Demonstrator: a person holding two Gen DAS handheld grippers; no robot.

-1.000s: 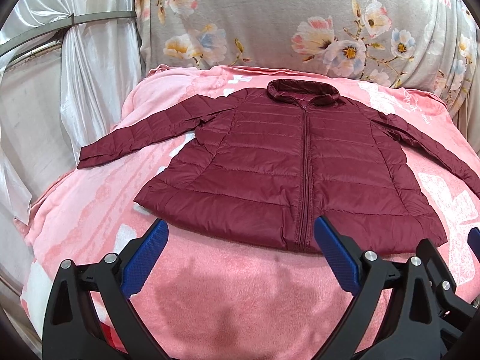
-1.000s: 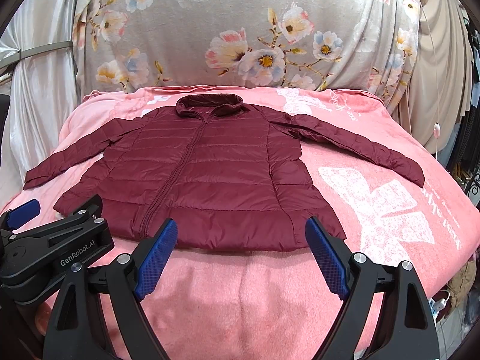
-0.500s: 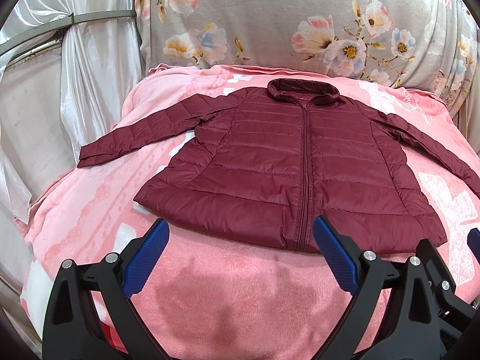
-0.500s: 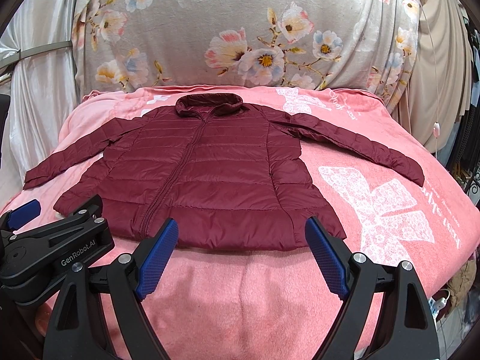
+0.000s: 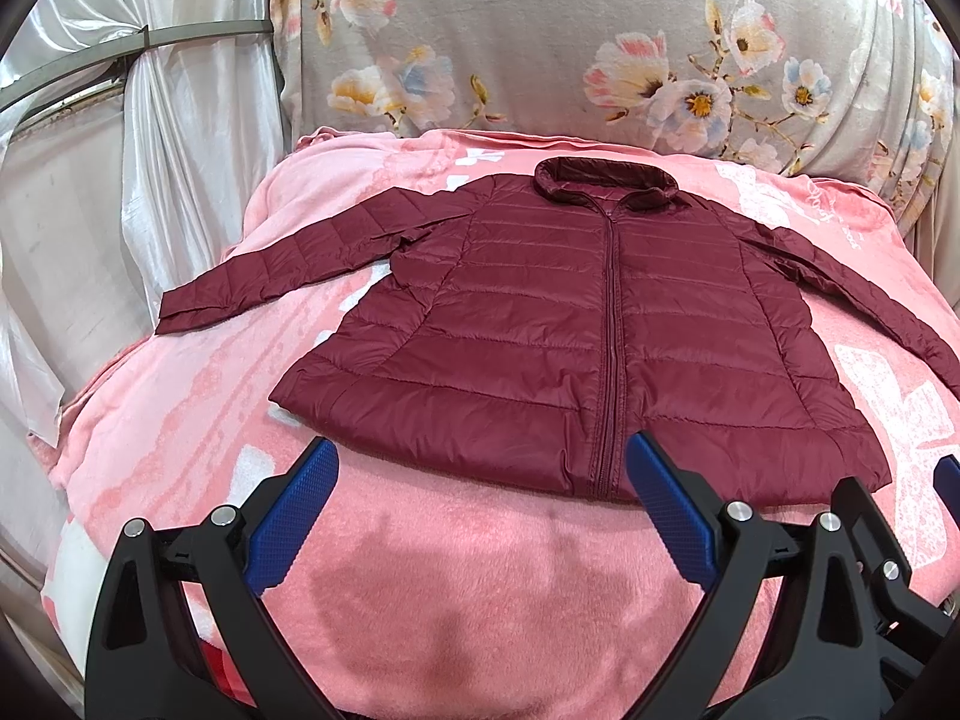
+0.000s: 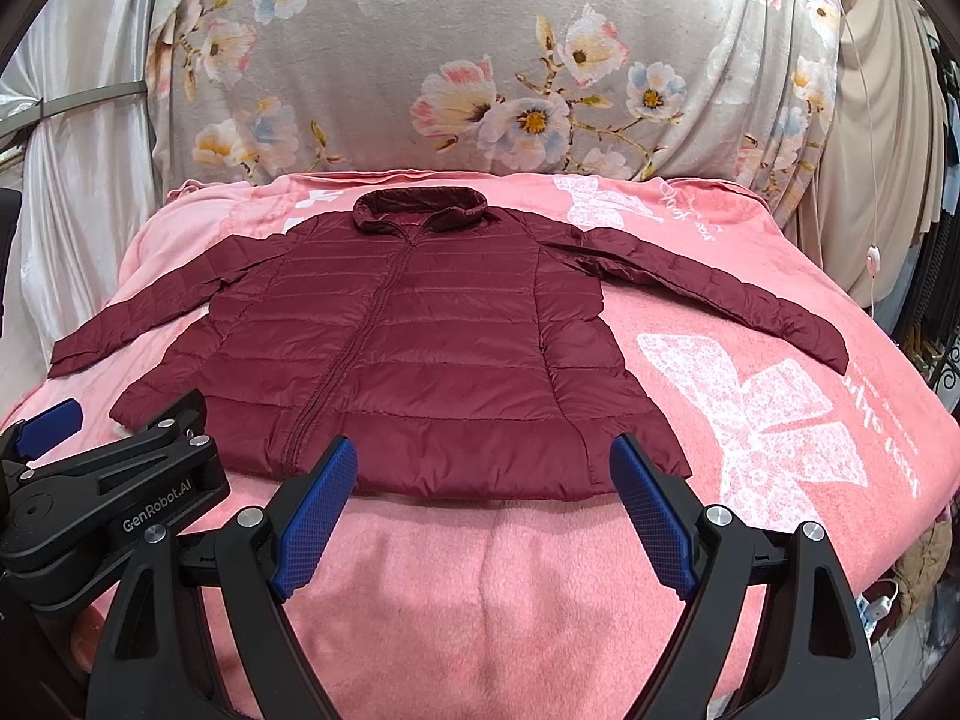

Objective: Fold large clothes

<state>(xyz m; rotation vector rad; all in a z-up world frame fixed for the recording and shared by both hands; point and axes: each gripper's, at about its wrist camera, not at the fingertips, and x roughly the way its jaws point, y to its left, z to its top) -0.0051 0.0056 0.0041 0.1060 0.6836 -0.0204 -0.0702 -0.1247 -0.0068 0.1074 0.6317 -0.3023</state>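
Nearest, the left tongs (image 5: 480, 480) and right tongs (image 6: 483, 480) hang released and empty above the bare front strip of the pink blanket (image 6: 480, 600), side by side, likely poised for a first grab. Just beyond lies the maroon jacket (image 6: 420, 354), zipped, flat, front up, sleeves spread wide for folding. Behind it rises a flowered cloth (image 6: 480, 60).

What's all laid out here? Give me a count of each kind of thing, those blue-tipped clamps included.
Maroon puffer jacket: 1
Pink blanket: 1
Floral cloth behind: 1
Hand-held grippers: 2, the left hand-held gripper and right hand-held gripper, both open and empty
Total: 5
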